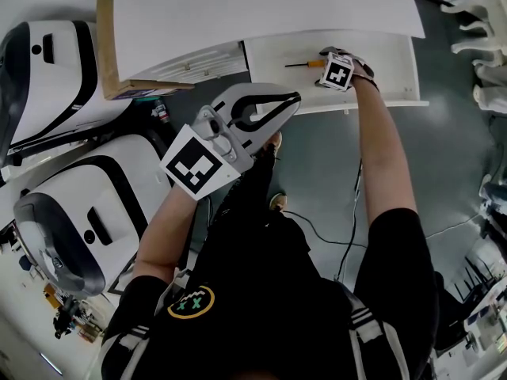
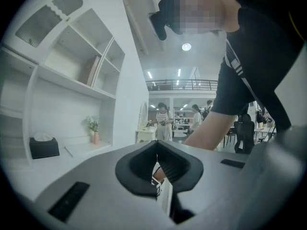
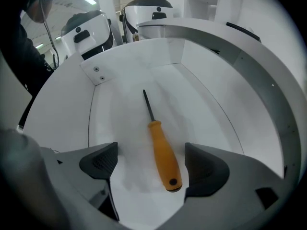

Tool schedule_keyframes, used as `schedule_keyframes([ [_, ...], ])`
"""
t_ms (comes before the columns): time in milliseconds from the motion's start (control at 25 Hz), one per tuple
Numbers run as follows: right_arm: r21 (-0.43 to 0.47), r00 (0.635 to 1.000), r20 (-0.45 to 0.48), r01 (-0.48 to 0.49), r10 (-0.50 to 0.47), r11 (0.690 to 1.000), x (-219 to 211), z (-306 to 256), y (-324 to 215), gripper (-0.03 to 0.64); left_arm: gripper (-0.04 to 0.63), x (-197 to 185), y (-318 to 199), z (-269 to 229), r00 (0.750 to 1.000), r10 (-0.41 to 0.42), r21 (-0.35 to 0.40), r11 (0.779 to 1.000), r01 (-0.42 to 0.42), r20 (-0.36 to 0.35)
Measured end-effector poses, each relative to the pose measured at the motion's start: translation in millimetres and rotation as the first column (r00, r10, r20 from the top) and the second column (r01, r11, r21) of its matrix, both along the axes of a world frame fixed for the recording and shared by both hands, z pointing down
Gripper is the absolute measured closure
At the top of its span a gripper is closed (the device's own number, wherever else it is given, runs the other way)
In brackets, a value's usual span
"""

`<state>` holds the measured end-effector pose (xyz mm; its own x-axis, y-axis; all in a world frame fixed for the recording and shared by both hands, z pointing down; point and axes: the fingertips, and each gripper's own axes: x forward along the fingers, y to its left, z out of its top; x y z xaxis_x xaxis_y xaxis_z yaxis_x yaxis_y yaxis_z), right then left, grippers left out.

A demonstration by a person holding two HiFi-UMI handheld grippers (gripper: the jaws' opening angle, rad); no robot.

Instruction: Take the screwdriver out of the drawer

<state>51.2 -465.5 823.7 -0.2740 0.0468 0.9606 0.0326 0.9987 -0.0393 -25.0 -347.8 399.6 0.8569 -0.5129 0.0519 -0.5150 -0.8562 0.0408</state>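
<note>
The screwdriver [image 3: 163, 155], with an orange handle and a thin dark shaft, lies flat on the floor of the open white drawer [image 3: 67, 109]. My right gripper [image 3: 152, 163] points down into the drawer and is open, its pads [image 3: 103, 159] standing either side of the handle's butt end without touching it. In the head view the screwdriver [image 1: 305, 64] lies just left of the right gripper [image 1: 337, 66] inside the drawer [image 1: 380, 101]. My left gripper [image 1: 291, 99] hangs in front of the drawer, level, shut and empty, with its pads [image 2: 175, 164] meeting.
The white desk top [image 1: 261, 6] overhangs the drawer. Two large white machines with dark trim [image 1: 63, 77] [image 1: 79, 212] stand at the left, beside a wood-edged panel [image 1: 107, 46]. A cable [image 1: 317, 232] trails on the grey floor. A white shelf unit [image 2: 72, 80] fills the left gripper view.
</note>
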Motion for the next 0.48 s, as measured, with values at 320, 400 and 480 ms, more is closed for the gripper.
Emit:
schedule_keyframes([
  [320, -0.015, 1.000, 0.012, 0.006, -0.006, 1.000, -0.1, -2.9, 5.3, 0.238, 0.575, 3.8, -0.8, -0.4, 1.000, 0.011, 0.001, 1.000, -0.011, -0.005],
  [400, -0.017, 1.000, 0.012, 0.010, -0.010, 1.000, 1.1, -4.2, 6.5, 0.273, 0.575, 6.2, -0.8, -1.4, 1.000, 0.014, 0.002, 1.000, -0.014, -0.005],
  [480, -0.014, 1.000, 0.016, 0.016, -0.016, 1.000, 2.3, -6.3, 6.9, 0.339, 0.575, 8.2, -0.4, -1.9, 1.000, 0.018, 0.005, 1.000, -0.018, -0.003],
])
